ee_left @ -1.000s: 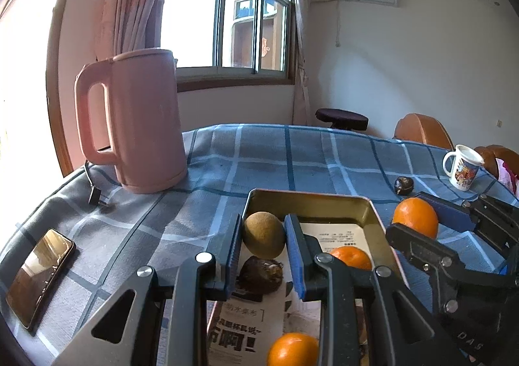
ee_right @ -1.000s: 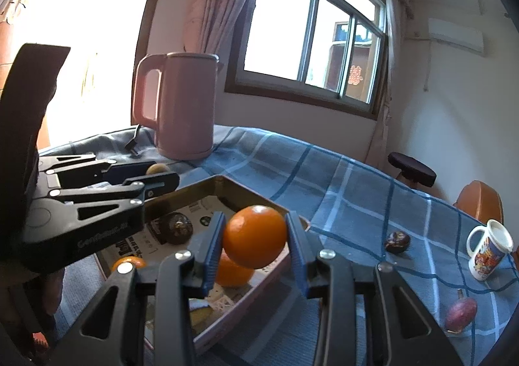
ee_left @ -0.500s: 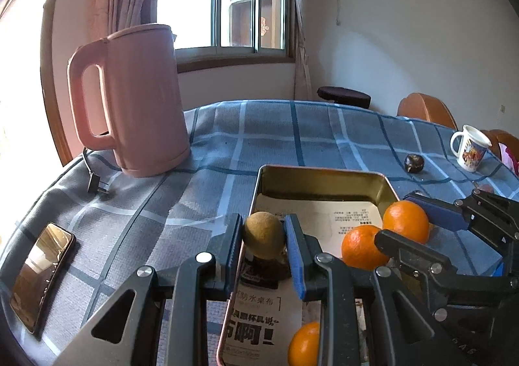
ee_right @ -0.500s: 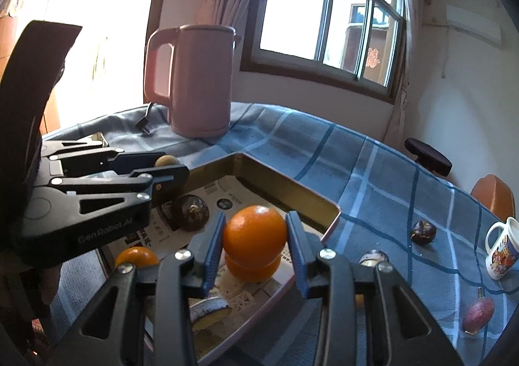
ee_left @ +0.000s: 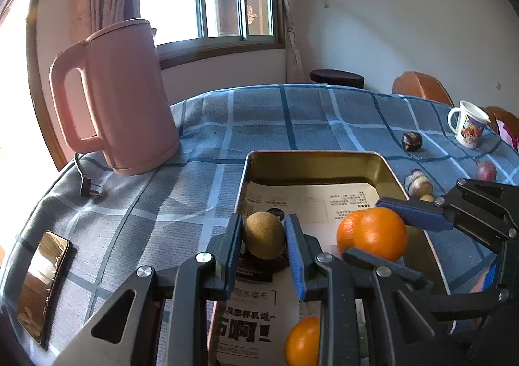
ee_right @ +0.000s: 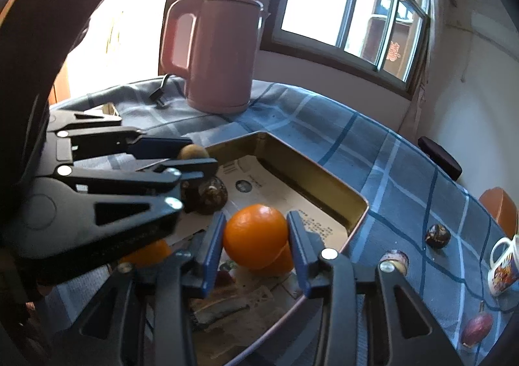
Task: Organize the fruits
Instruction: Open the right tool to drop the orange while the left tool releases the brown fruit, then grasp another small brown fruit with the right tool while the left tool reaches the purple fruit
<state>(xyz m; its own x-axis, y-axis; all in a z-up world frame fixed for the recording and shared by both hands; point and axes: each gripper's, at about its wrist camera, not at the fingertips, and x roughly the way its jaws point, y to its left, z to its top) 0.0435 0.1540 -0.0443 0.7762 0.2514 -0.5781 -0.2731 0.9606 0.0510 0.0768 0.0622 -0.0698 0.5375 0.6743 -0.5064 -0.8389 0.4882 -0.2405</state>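
Pink kettle (ee_left: 120,97) behind tray (ee_left: 311,158); left claw (ee_left: 263,236) clenched on kiwi (ee_left: 263,235), right claw (ee_right: 256,241) on orange (ee_right: 254,236).

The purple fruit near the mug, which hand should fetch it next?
Probably right. The purple fruit lies on the cloth off the right tongs' side, though they hold an orange over the tray. The left tongs grip a brown fruit farther away.

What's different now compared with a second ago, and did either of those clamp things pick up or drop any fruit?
Both grippers moved in over the gold tray and lower. The right gripper brought its orange down onto another orange; the left gripper carried its brown fruit inward. Nothing was picked up or released. Kettle, mug and loose fruits stayed put.
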